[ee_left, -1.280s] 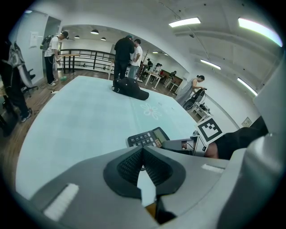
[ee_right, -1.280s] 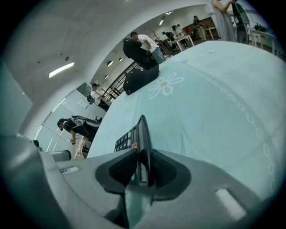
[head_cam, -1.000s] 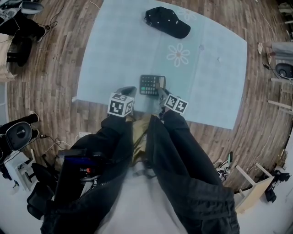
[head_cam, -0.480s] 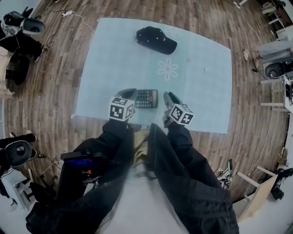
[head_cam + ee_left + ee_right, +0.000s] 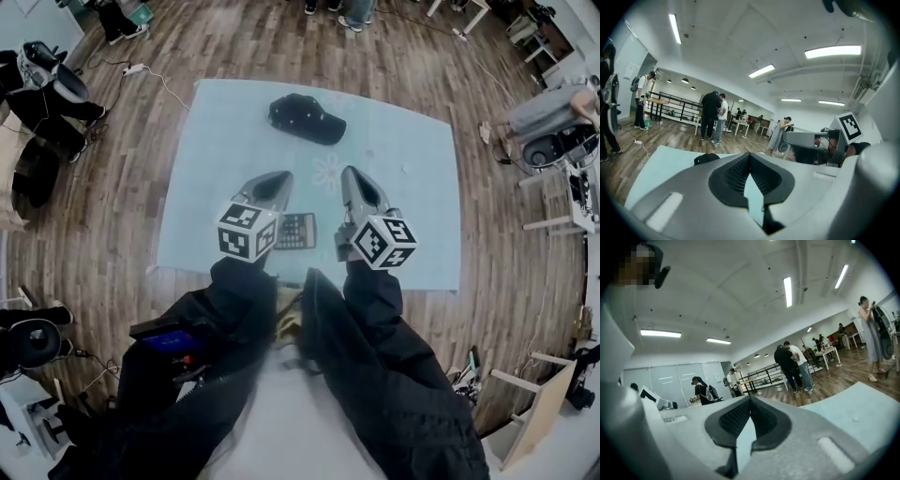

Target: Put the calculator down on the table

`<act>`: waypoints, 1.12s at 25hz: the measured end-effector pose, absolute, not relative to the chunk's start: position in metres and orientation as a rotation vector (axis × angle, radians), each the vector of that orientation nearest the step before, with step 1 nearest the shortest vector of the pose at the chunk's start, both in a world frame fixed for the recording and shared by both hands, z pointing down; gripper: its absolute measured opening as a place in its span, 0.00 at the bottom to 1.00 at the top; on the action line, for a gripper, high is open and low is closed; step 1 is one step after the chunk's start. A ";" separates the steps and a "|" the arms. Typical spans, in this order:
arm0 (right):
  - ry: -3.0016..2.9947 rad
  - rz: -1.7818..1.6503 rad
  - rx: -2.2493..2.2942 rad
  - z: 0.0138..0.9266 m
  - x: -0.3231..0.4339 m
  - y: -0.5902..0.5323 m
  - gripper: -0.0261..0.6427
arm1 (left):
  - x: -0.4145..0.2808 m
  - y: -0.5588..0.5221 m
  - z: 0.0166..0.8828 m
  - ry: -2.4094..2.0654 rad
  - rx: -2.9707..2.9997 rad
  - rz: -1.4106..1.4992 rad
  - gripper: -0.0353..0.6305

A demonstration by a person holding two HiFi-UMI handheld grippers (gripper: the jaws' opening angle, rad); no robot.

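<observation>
Where the jaws stand above the table (image 5: 412, 187), calculator (image 5: 296, 231): flat on it, below and between both pairs.
Left gripper (image 5: 750, 157): jaws pressed together, empty.
Right gripper (image 5: 750, 400): jaws pressed together, empty.

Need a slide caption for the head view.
Left gripper and right gripper, both shut and empty, hover above the table; calculator lies flat between them, black cap beyond.

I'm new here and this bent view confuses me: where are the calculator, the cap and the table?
calculator (image 5: 298, 232), head view, on its keypad.
cap (image 5: 305, 118), head view, on its crown.
table (image 5: 211, 169), head view, on a bare patch of its left side.
</observation>
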State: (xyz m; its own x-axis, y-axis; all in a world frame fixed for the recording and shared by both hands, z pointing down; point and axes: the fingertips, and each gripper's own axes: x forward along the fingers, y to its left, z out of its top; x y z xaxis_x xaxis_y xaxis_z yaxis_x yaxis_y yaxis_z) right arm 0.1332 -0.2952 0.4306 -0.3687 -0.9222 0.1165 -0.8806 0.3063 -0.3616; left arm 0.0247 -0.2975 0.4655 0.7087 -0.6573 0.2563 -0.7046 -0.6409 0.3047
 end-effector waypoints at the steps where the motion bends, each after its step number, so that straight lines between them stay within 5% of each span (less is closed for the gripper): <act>1: 2.460 -0.526 -1.687 0.419 0.128 -0.295 0.04 | 0.024 -0.298 0.455 -1.062 2.549 0.147 0.05; 28: 2.644 -0.001 -1.662 0.327 0.062 -0.282 0.04 | 0.003 -0.296 0.356 -1.166 2.755 -0.027 0.05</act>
State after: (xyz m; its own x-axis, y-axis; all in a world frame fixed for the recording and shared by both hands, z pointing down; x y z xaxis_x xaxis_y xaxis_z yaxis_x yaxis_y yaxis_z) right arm 0.0617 -0.2824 0.3268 -0.4332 -0.9012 -0.0153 -0.9012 0.4333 -0.0107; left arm 0.0028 -0.2958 0.3556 0.6977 -0.7152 0.0417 -0.7125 -0.6866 0.1449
